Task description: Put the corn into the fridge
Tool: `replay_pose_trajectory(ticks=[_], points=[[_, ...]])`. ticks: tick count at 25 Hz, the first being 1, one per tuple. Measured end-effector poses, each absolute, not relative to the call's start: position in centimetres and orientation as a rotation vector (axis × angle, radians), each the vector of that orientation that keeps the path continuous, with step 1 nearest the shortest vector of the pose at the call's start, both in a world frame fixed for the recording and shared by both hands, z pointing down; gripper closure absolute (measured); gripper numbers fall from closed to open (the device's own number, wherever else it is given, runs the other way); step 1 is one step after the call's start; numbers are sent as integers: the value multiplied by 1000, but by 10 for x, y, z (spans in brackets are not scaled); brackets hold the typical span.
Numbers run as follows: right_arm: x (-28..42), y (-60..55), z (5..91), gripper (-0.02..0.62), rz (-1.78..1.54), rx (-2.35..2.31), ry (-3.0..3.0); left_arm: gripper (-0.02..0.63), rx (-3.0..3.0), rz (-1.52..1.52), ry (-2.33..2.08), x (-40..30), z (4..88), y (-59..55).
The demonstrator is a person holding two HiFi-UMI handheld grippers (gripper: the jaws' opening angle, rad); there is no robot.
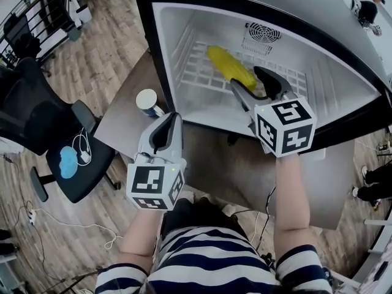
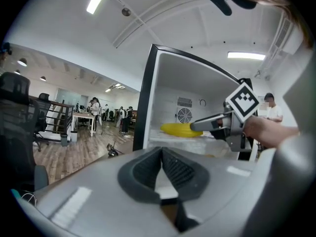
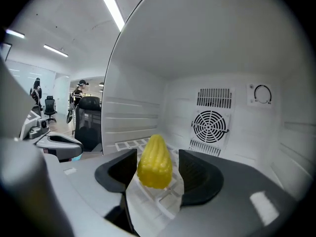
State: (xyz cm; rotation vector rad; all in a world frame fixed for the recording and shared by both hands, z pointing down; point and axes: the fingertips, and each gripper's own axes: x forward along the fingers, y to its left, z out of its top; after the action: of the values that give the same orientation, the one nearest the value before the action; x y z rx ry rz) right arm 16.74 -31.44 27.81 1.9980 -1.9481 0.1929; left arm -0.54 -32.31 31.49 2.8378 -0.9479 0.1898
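Note:
The yellow corn (image 1: 229,66) lies on the white wire shelf (image 1: 199,69) inside the open fridge (image 1: 174,35). My right gripper (image 1: 250,81) reaches into the fridge and is open. Its jaws stand on either side of the corn's near end (image 3: 154,163), with a gap on each side. My left gripper (image 1: 171,120) is shut on nothing and hovers outside the fridge's front left corner. In the left gripper view its pads (image 2: 148,167) meet, and beyond them I see the corn (image 2: 180,130) and the right gripper (image 2: 210,124).
A fan grille (image 3: 210,125) sits on the fridge's back wall. A white cup with a blue band (image 1: 147,101) stands on the table (image 1: 119,124) left of the fridge. A black office chair (image 1: 73,158) holding a blue object and a cable stands on the wooden floor at left.

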Motion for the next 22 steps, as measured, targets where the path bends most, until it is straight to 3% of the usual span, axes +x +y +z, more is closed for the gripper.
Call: replay_pose_trajectory(ticks=[22], points=[[166,-220,298,428,257,2126,-1972,606,2821,176,-981,4,311,-296]])
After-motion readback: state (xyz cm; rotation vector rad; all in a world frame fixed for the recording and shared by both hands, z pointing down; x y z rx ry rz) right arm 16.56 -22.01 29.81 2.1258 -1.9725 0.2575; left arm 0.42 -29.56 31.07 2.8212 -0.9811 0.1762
